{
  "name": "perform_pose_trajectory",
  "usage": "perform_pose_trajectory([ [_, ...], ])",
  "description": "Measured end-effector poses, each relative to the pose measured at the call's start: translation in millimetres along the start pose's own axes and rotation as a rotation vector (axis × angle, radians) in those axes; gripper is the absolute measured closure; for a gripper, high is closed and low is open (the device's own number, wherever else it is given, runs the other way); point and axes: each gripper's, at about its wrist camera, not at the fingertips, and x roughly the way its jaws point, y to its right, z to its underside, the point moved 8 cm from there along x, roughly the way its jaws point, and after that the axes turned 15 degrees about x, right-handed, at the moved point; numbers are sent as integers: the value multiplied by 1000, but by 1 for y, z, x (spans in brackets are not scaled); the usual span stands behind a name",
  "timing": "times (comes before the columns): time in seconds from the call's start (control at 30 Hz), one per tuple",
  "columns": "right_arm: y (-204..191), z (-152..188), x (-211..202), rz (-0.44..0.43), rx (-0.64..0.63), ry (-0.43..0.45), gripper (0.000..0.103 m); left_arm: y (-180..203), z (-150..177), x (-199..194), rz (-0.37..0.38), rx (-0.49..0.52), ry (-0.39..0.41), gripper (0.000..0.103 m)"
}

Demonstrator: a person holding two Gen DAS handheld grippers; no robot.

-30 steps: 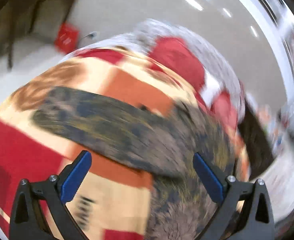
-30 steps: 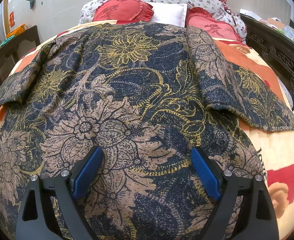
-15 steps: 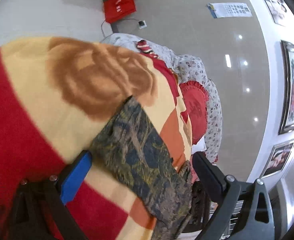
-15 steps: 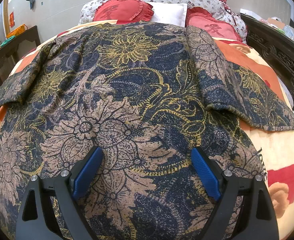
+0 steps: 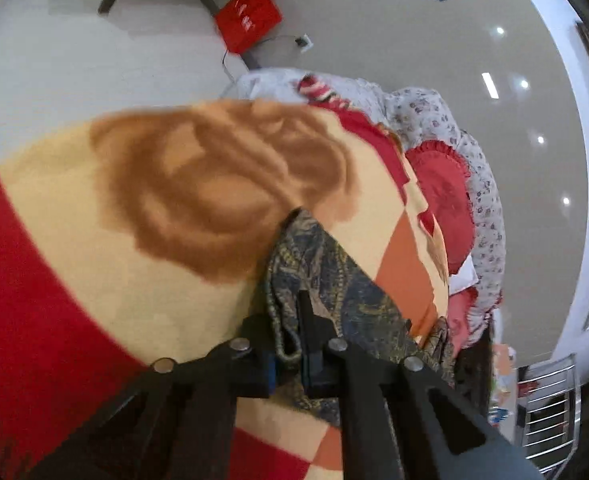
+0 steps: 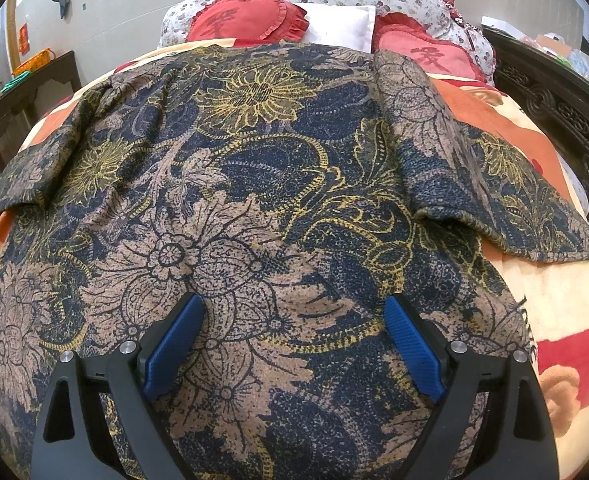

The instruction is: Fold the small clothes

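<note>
A dark blue, tan and yellow floral shirt [image 6: 254,184] lies spread flat on the bed, its right sleeve [image 6: 494,184] folded out to the side. My right gripper [image 6: 294,340] is open and empty, hovering over the shirt's lower middle. In the left wrist view my left gripper [image 5: 290,344] is shut on the hem of the shirt's left sleeve [image 5: 326,280], which lies on the blanket [image 5: 154,240]. The view is tilted sideways.
The bed has a red, cream and orange blanket [image 6: 566,320], red heart pillows [image 6: 246,20] and a white pillow [image 6: 342,24] at its head. A dark carved bed frame [image 6: 554,108] runs along the right. A dark table [image 6: 22,100] stands at the left.
My left gripper has closed on the end of the left sleeve; it was open half a second ago. The right gripper has not moved.
</note>
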Motion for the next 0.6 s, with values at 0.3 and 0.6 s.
perform_pose_trajectory([
  [0.3, 0, 0, 0, 0, -1, 1, 10, 54, -91, -160, -123, 191, 450, 96],
  [0.6, 0, 0, 0, 1, -2, 1, 10, 232, -6, -55, 206, 466, 227, 96],
])
